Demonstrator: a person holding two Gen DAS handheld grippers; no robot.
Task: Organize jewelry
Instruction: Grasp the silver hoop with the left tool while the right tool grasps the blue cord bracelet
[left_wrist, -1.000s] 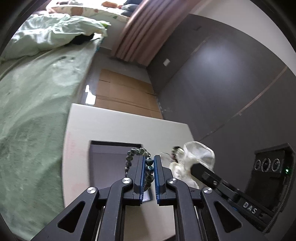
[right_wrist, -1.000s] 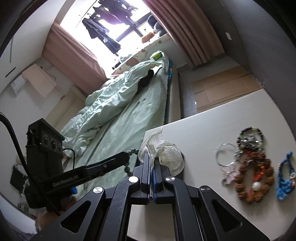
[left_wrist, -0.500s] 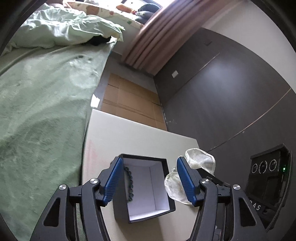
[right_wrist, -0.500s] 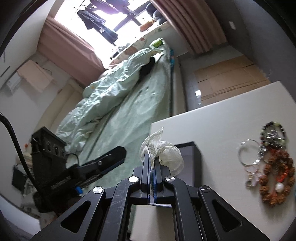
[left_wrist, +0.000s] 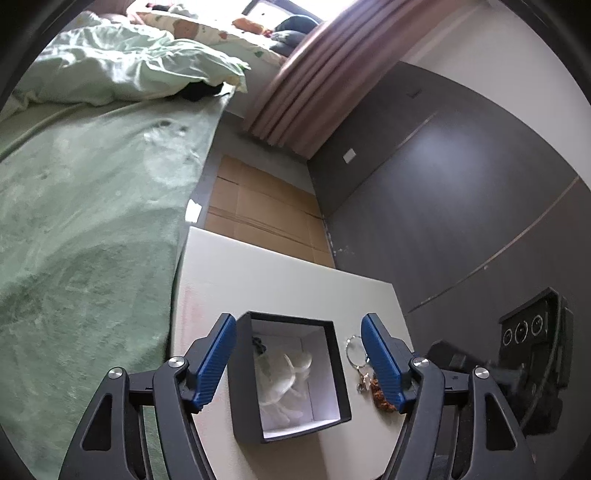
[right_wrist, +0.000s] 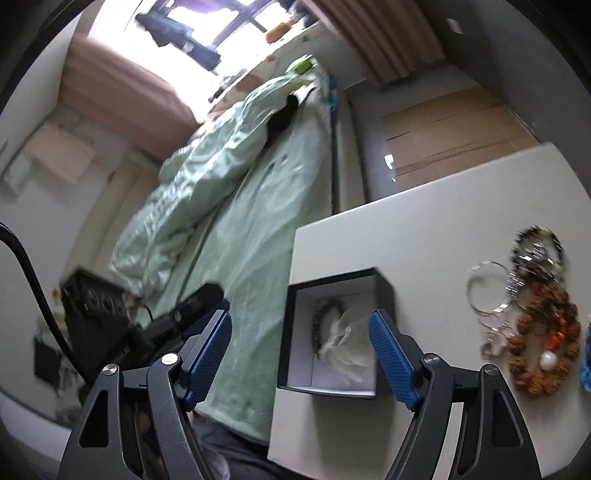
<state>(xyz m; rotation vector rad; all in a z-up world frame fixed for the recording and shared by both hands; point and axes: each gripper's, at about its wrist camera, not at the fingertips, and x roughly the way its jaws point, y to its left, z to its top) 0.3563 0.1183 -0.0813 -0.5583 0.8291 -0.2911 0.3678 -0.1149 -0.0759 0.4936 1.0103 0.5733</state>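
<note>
A black box (left_wrist: 245, 387) (right_wrist: 384, 291) with a white inside stands on the white table (left_wrist: 266, 280) (right_wrist: 443, 221). In it lie a dark bead bracelet (left_wrist: 259, 344) (right_wrist: 320, 314) and a sheer white pouch (left_wrist: 284, 373) (right_wrist: 347, 339). My left gripper (left_wrist: 299, 360) hangs over the box, its jaws opening, nothing between the pads. My right gripper (right_wrist: 299, 356) is also above the box, jaws opening, the pouch lying free below them. More jewelry lies right of the box: a silver ring (left_wrist: 355, 347) (right_wrist: 487, 288), a brown bead bracelet (left_wrist: 380, 393) (right_wrist: 543, 350), a dark bracelet (right_wrist: 539, 243), a blue piece (right_wrist: 585, 369).
A bed with a green cover (left_wrist: 85, 229) (right_wrist: 251, 206) runs along the table's left edge. A dark wall (left_wrist: 461, 206) and brown floor boards (left_wrist: 258, 210) lie beyond the table. The other gripper's body shows at each view's edge.
Both grippers went from shut to open. The left let the dark bead bracelet fall into the box, then the right let the white pouch drop in beside it.
</note>
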